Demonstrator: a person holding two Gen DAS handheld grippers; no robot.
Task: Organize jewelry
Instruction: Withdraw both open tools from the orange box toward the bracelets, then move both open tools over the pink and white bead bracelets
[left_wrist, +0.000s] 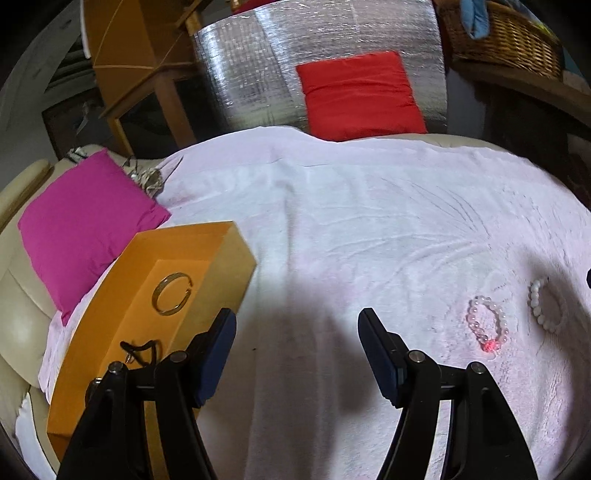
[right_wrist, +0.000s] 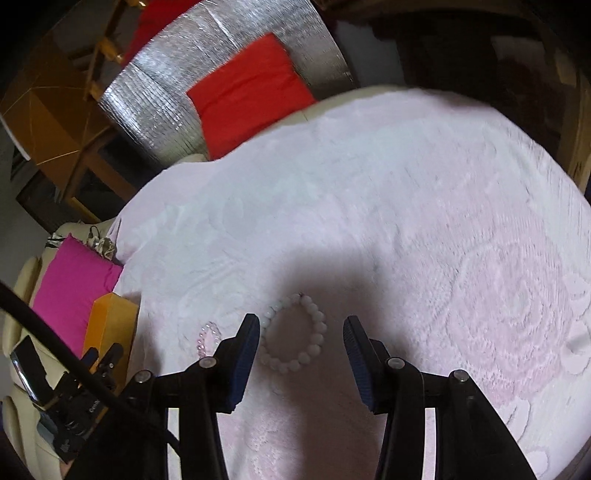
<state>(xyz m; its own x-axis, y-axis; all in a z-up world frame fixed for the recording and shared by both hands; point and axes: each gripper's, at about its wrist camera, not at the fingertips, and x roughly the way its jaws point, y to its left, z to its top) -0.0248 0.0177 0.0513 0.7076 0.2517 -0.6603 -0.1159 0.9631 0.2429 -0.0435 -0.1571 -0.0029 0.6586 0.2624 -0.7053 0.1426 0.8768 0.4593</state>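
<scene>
While both grippers hang with jaws apart and empty, the right gripper (right_wrist: 301, 345) frames the white bead bracelet (right_wrist: 295, 332) lying on the pale blanket (right_wrist: 406, 184), so picking it up looks like the step in hand. Lowering and closing on one side of its loop seems needed next. Just beside it lies the pink bead bracelet (left_wrist: 488, 323); the left gripper (left_wrist: 297, 345) hovers by the orange box (left_wrist: 221, 266) at the blanket's left edge, holding a gold bangle (left_wrist: 172, 293).

Home living room: cream sofa (left_wrist: 22, 306), pink cushion (left_wrist: 81, 229), red cushion (left_wrist: 358, 96), wicker basket (left_wrist: 509, 40).
</scene>
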